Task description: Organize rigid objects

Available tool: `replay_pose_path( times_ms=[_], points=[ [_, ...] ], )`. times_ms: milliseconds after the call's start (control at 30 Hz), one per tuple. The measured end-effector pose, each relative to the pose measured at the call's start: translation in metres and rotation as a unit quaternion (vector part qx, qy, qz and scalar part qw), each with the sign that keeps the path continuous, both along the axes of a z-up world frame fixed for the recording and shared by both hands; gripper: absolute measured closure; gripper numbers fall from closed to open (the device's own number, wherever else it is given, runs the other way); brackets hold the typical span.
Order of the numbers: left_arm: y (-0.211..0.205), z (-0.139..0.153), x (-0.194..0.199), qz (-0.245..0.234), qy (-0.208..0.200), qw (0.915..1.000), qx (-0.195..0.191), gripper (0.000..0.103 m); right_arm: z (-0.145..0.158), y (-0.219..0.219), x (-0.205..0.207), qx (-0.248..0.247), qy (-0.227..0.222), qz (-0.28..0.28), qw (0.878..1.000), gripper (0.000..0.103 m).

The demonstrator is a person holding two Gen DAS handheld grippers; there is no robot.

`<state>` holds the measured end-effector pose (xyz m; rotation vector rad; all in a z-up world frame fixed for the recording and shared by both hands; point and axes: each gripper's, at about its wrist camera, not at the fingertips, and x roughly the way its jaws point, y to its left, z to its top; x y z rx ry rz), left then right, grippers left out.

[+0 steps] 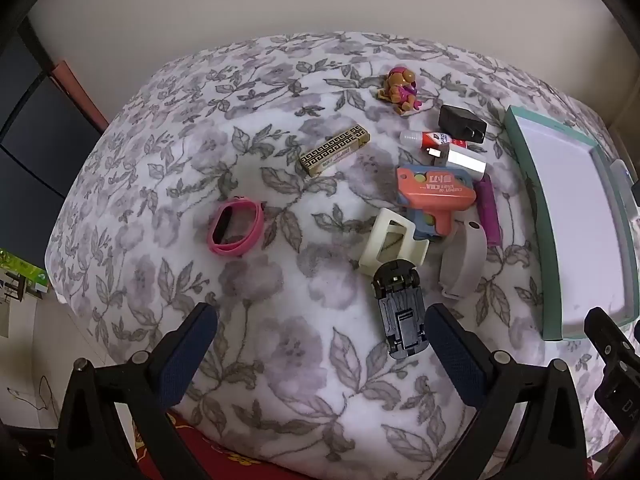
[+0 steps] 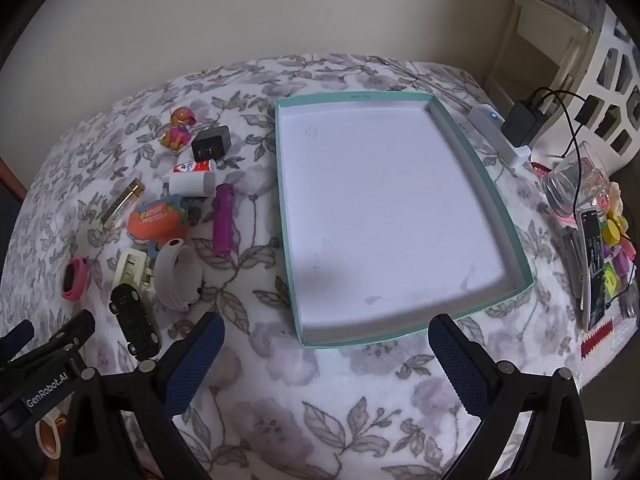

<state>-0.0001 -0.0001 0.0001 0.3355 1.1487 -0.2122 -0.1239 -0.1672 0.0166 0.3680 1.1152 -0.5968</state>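
Hovering low over the floral-covered tabletop (image 1: 304, 288), the left gripper (image 1: 320, 344) has its jaws wide apart and holds nothing; the right gripper (image 2: 324, 354) is likewise spread and empty, just short of the near rim of the teal tray (image 2: 404, 336). Nearest the left gripper lies an upturned black toy car (image 1: 400, 308), its underside showing, beside the right finger. Just beyond it stand a cream plastic bracket (image 1: 390, 244) and a pale grey wristband (image 1: 466, 260), the bracket touching the car's far end. Well to the left lies a pink watch band (image 1: 236, 226), apart from the cluster. Farther on, an orange-and-blue toy gun (image 1: 436, 200) overlaps the bracket, with a purple lighter (image 1: 490, 216) along its right side. Behind these lie a white cylinder (image 1: 466, 160), a glue bottle (image 1: 432, 138), and a black plug adapter (image 1: 462, 124); a patterned gold box (image 1: 334, 152) lies to their left. Farthest stands a toy pup figure (image 1: 400, 88). The tray, white inside, holds no objects and sits right of the cluster.
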Motion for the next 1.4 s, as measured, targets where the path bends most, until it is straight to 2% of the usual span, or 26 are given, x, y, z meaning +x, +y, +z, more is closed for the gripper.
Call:
replay_pose_path(
  times_ms=[1400],
  points=[
    [-0.0017, 0.0027, -0.0012, -0.008, -0.011, 0.9999, -0.002, 0.0, -0.0016, 0.0003, 0.0014, 0.001, 0.003, 0.003, 1.0, 0.0]
  ],
)
